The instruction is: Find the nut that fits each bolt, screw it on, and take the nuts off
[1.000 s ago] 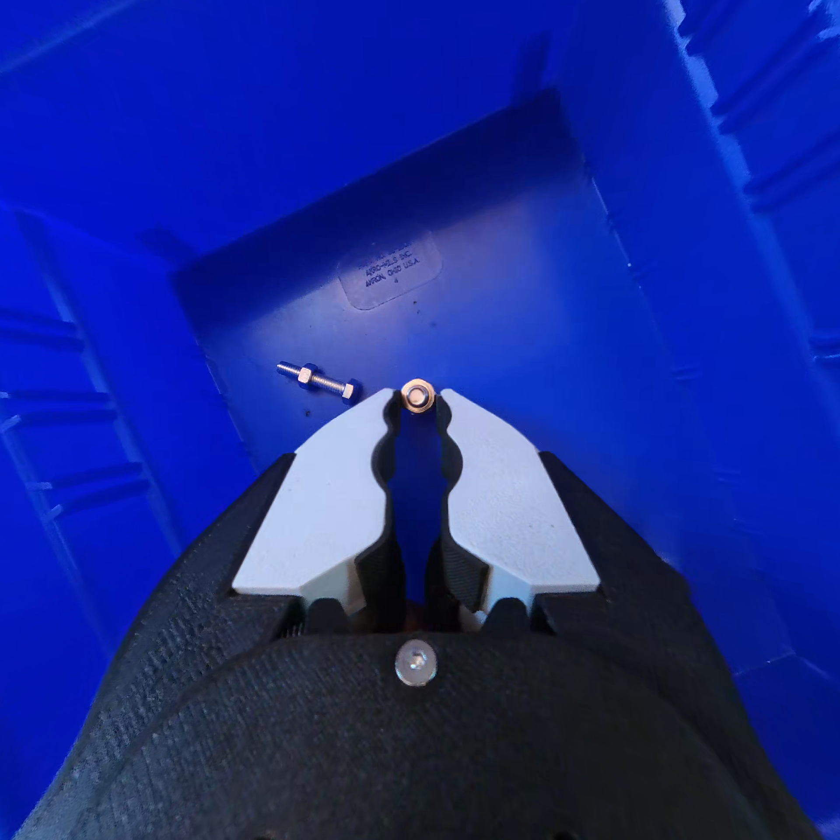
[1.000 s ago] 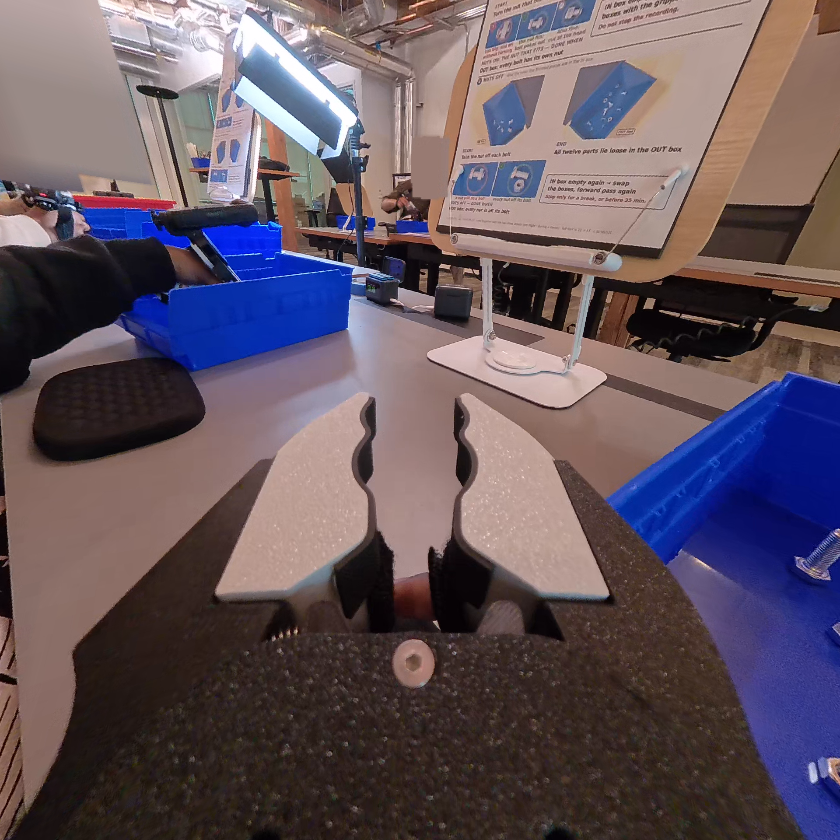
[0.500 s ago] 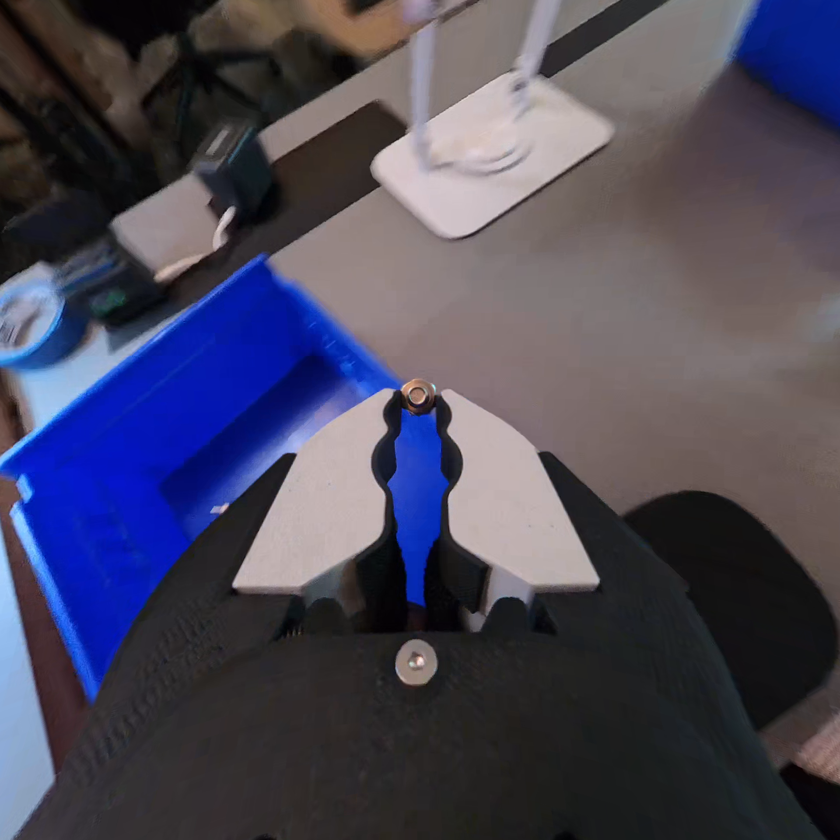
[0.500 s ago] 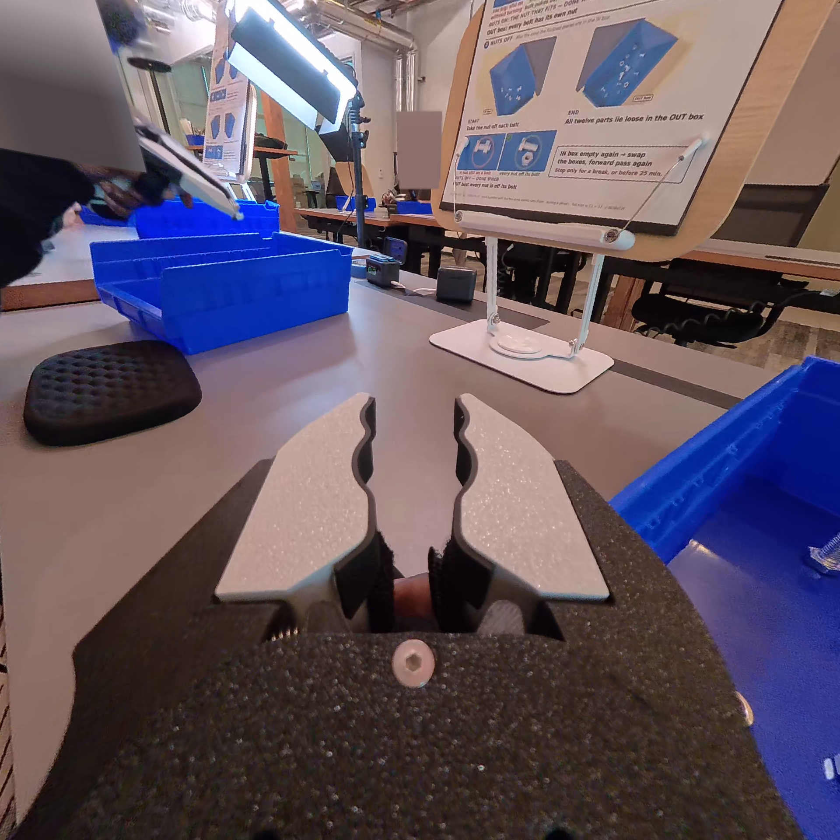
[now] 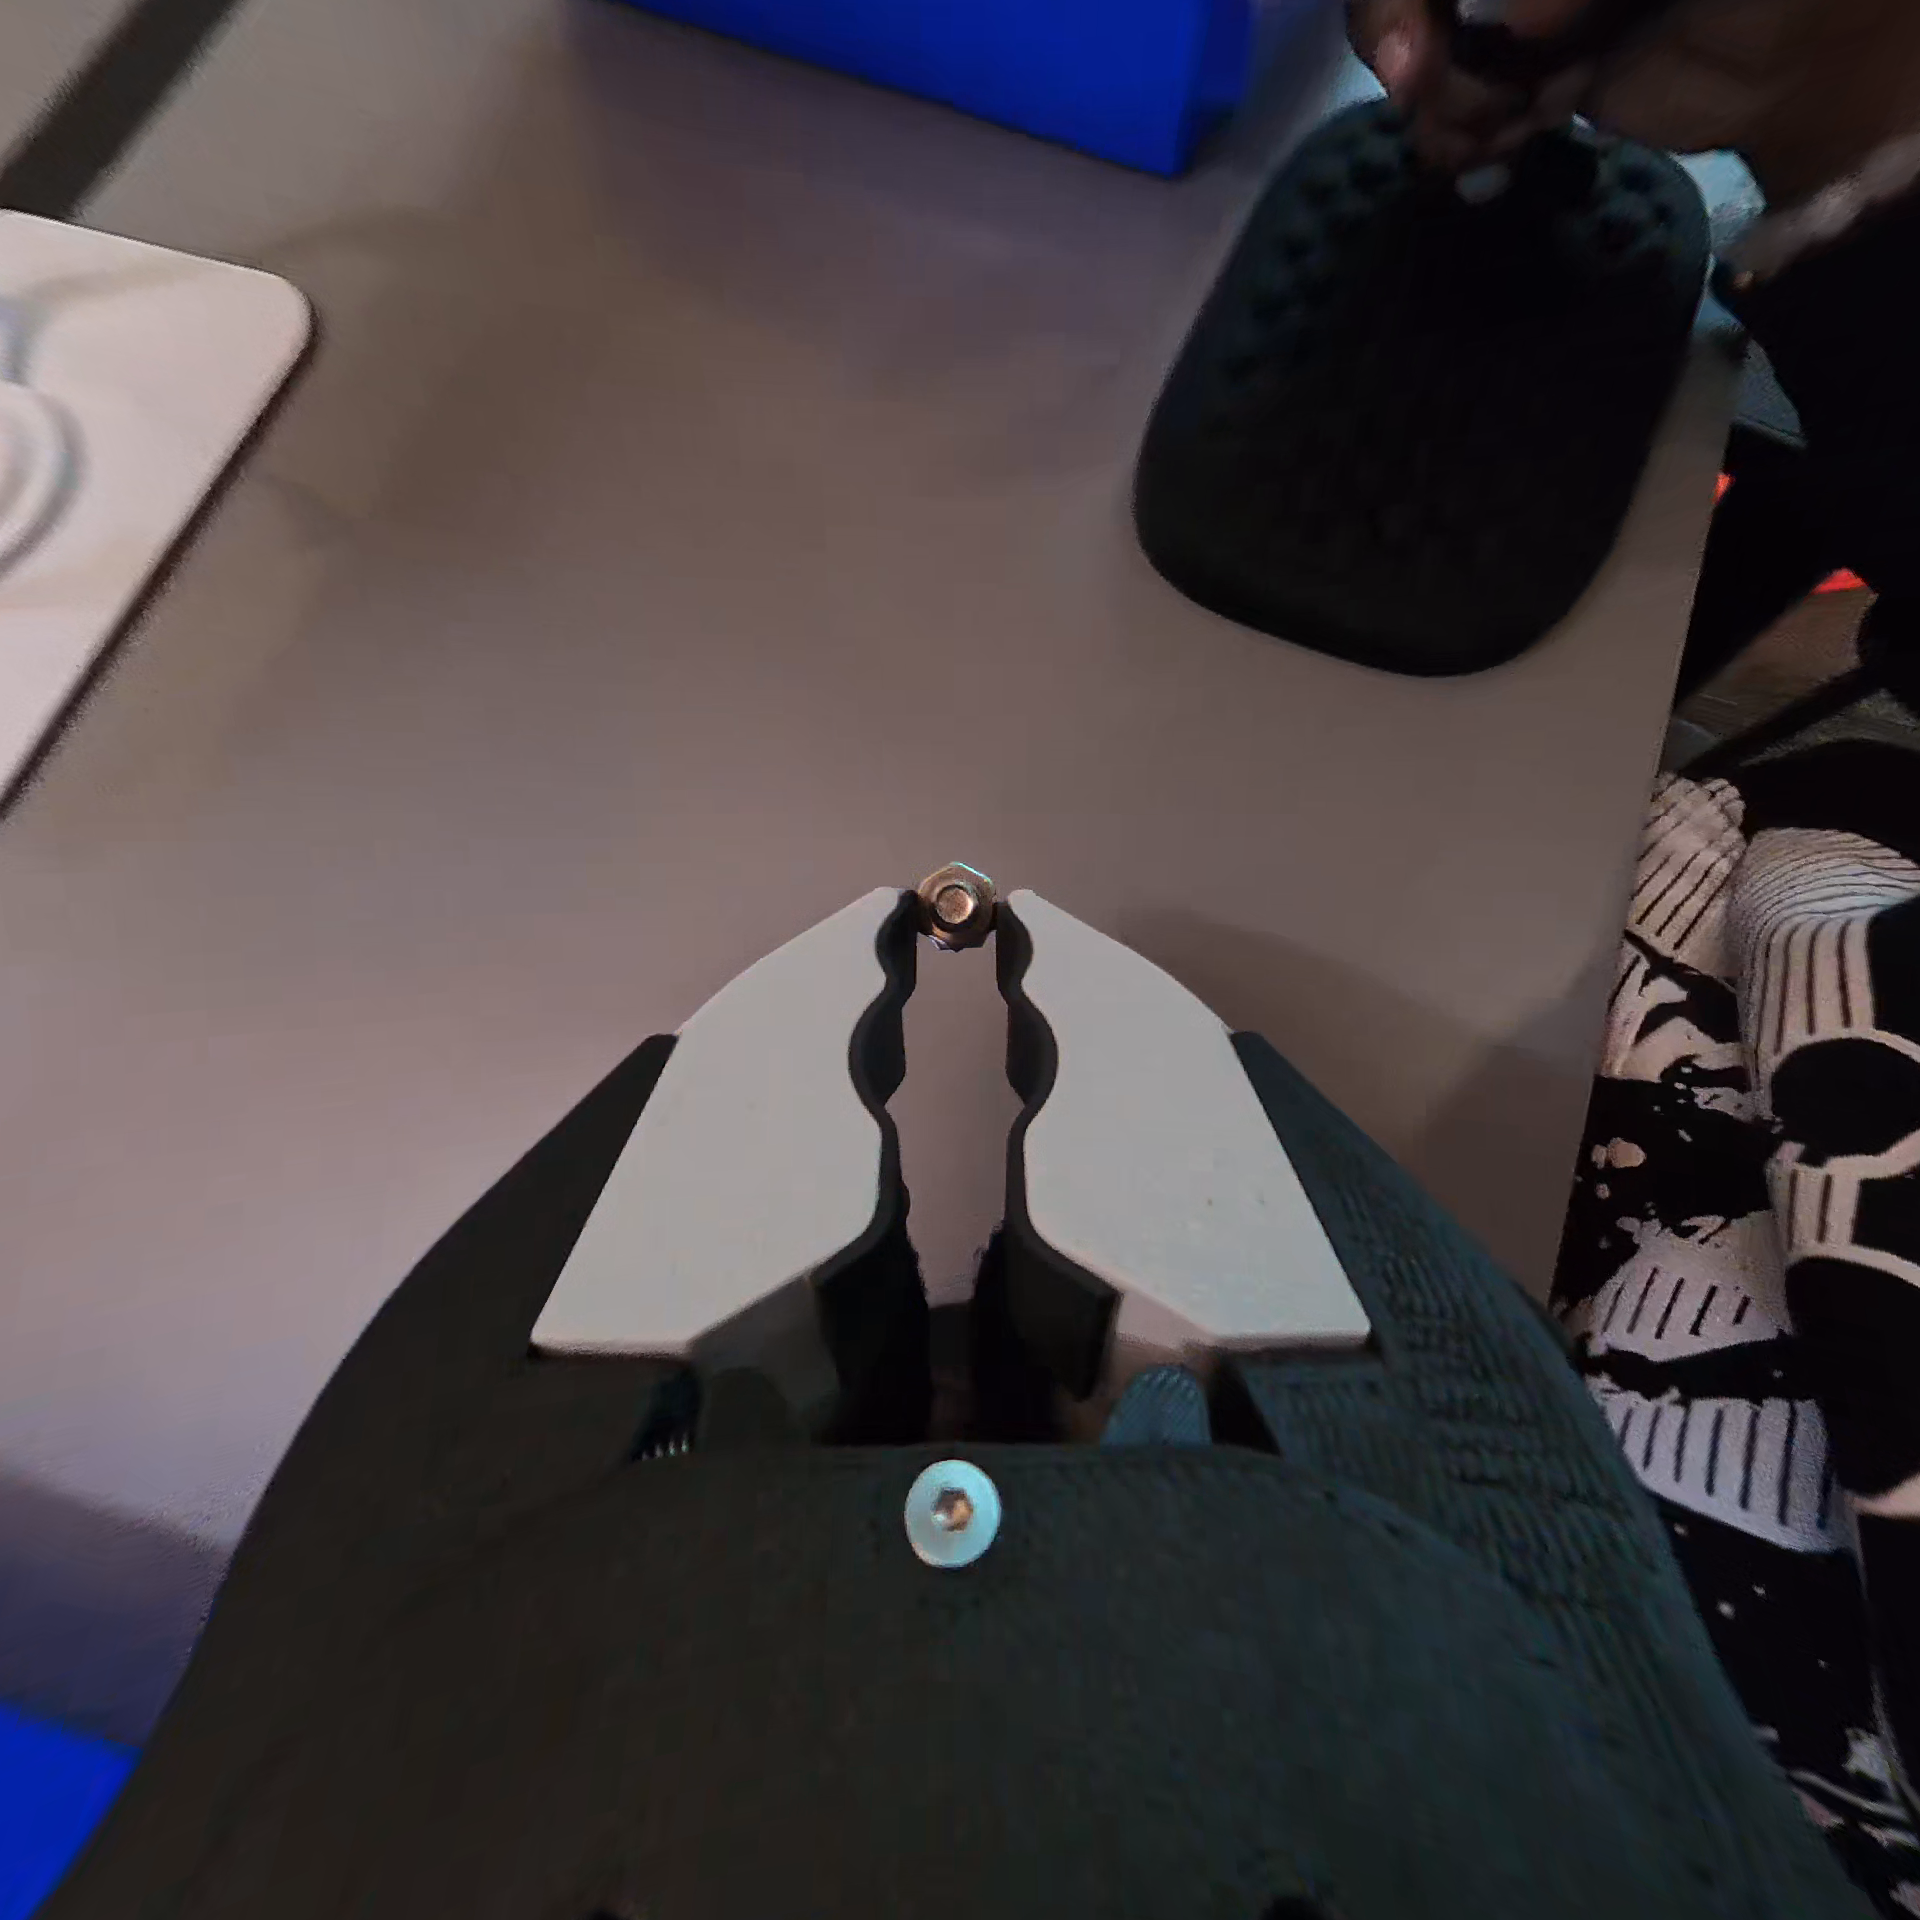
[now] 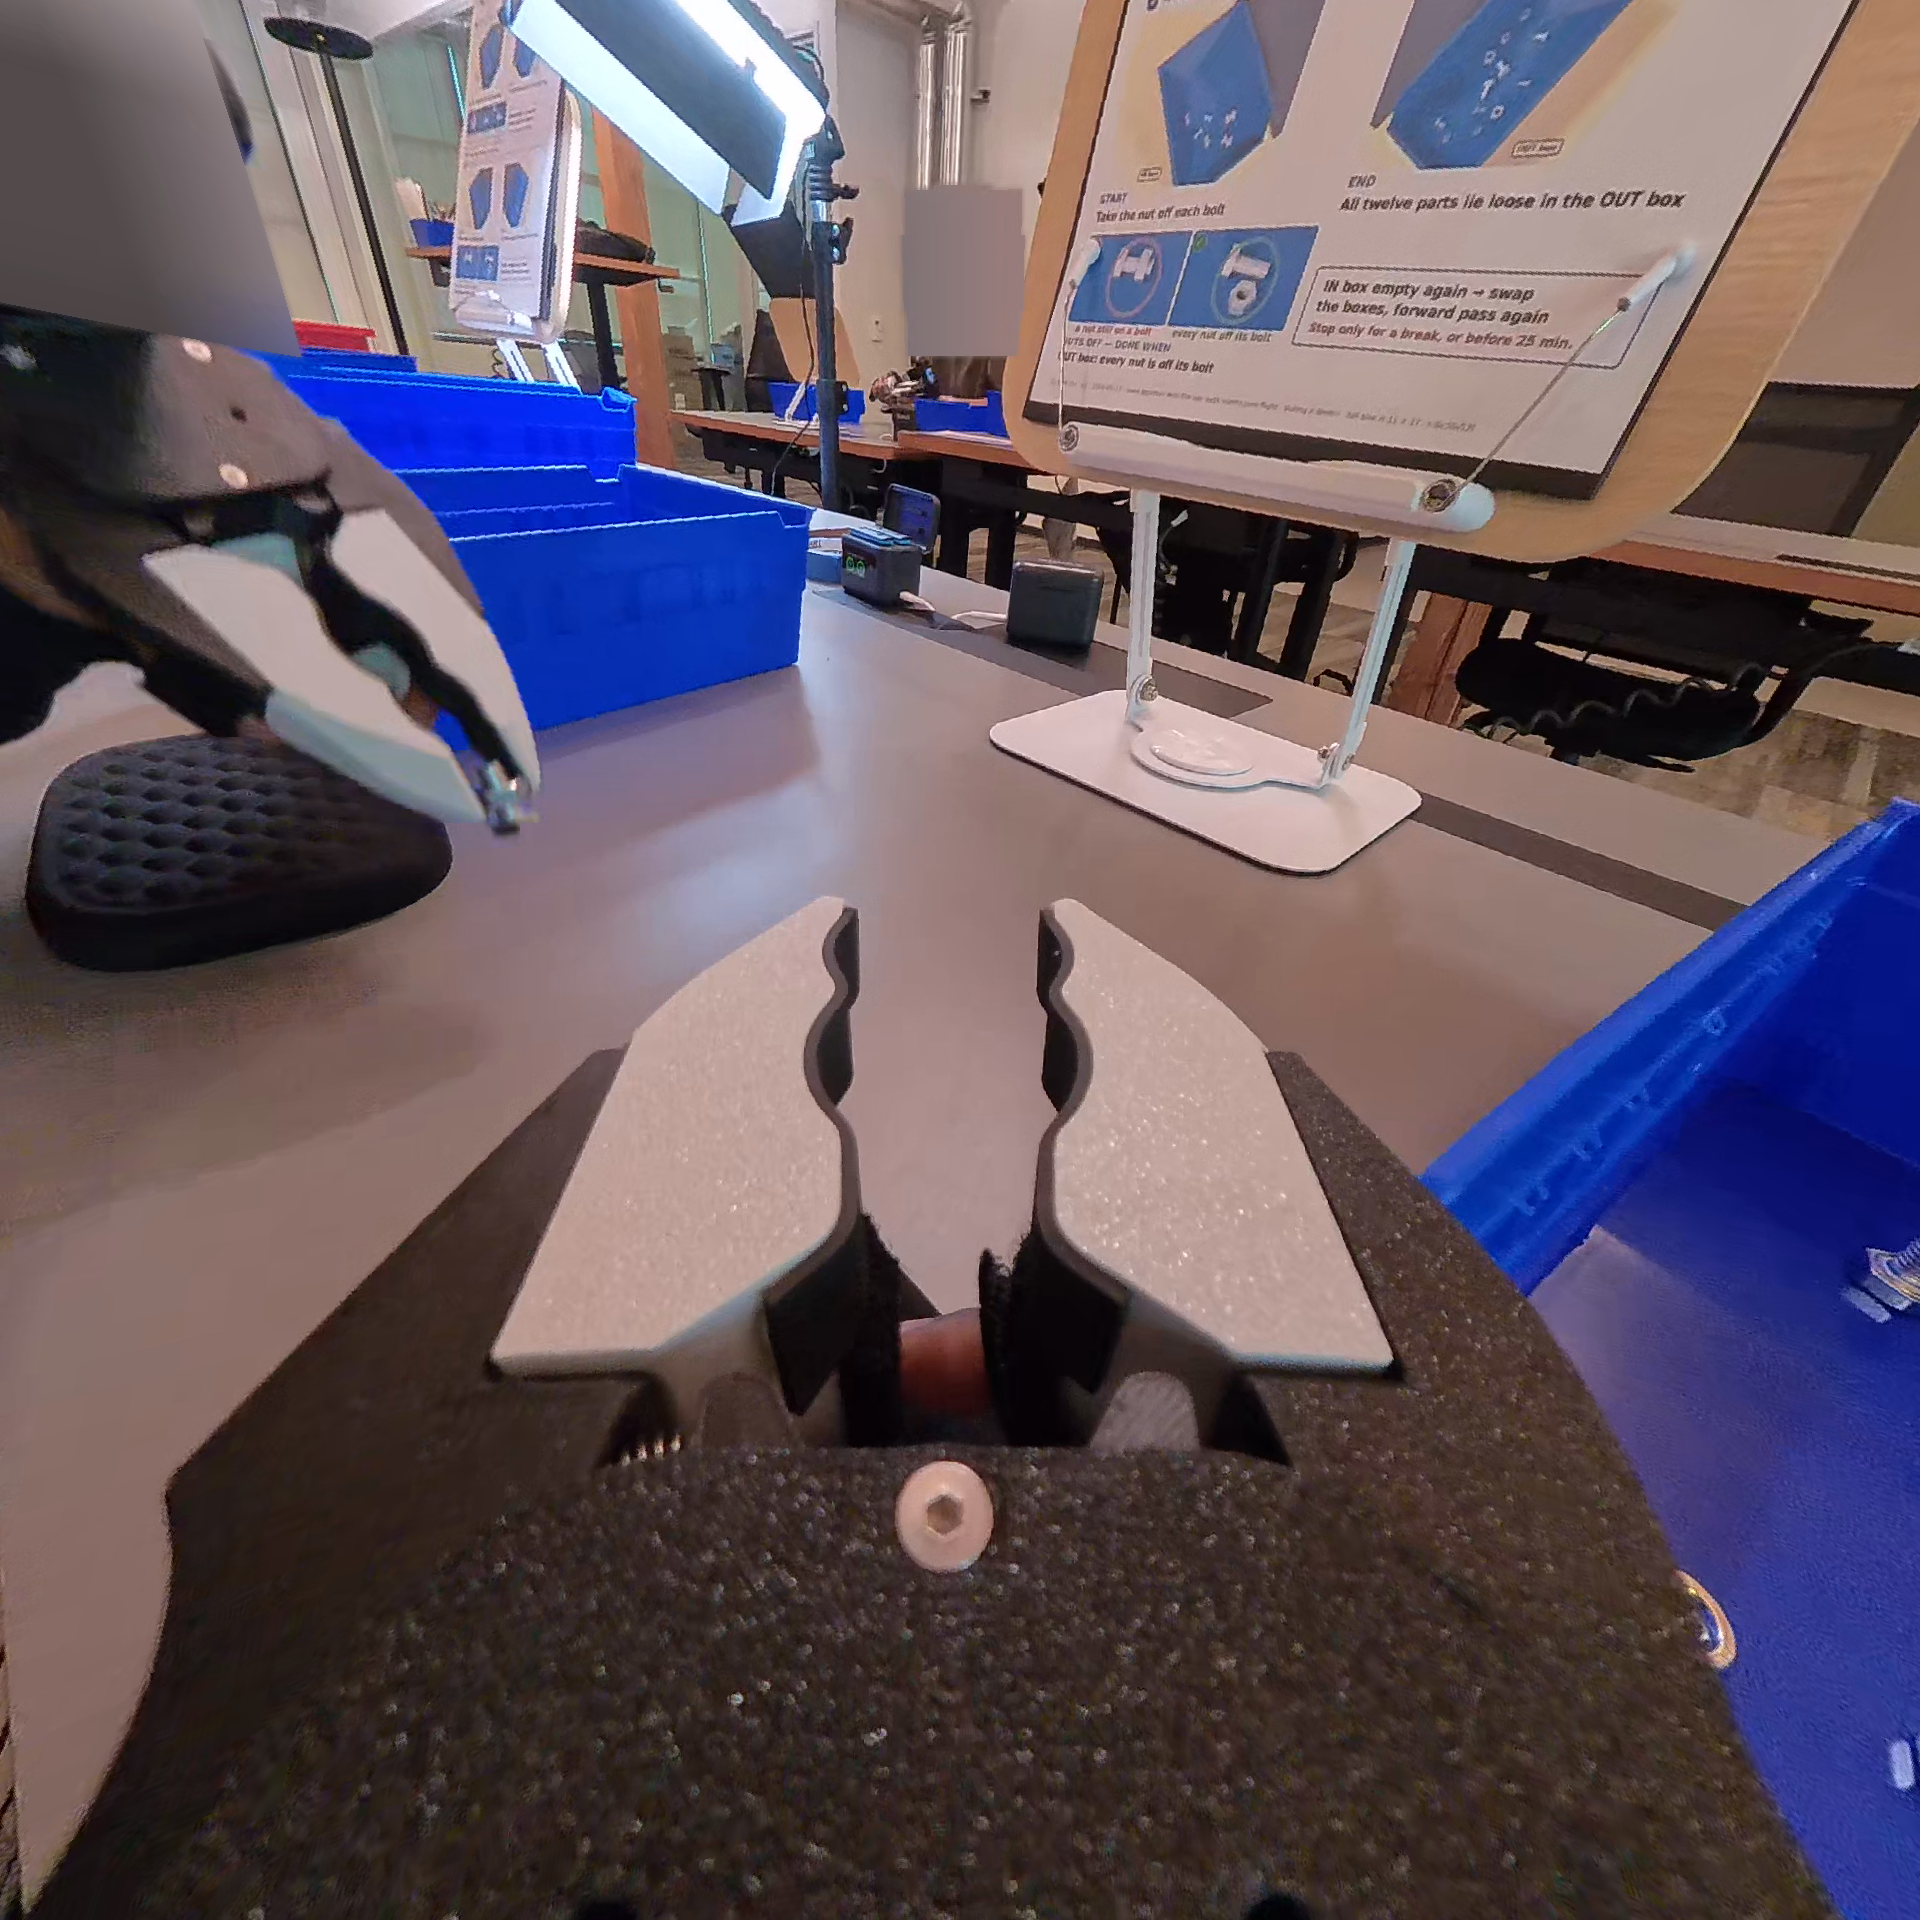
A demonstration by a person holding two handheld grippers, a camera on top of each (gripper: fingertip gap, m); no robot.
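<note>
Left wrist view: left gripper (image 5: 957, 906) held above the grey desk (image 5: 644, 644), pale fingers (image 5: 769, 1132) nearly closed, pinching a small metal nut (image 5: 957, 904) at the very tips, seen end-on; whether a bolt sits inside it cannot be told. Beyond and to the right on the desk, a black dimpled pad (image 5: 1423, 416), blurred. At the left edge, the corner of a white stand base (image 5: 114, 436). At the top, the side of a blue bin (image 5: 935, 62). Off the desk's right edge, black-and-white patterned cloth (image 5: 1745, 1091).

Right wrist view: right gripper (image 6: 948, 914) low over the desk (image 6: 831, 810), fingers (image 6: 717, 1132) parted with a clear gap, nothing between them. To the right, just beside it, a blue bin (image 6: 1621, 1091) with a threaded bolt (image 6: 1886, 1283) lying on its floor near the frame edge, and small bits of hardware lower down, too small to name. On the left, the left gripper (image 6: 504, 795) tilted downward over the desk with the nut (image 6: 503, 798) gripped at its tips, just in front of the black pad (image 6: 218, 852). Behind it, a second blue bin (image 6: 623, 603) with dividers. Farther back in the middle, the white stand base (image 6: 1205, 769) carrying a wooden board with an instruction sheet (image 6: 1455, 208). Behind that, a light panel on a pole (image 6: 717, 94), more desks and chairs.
</note>
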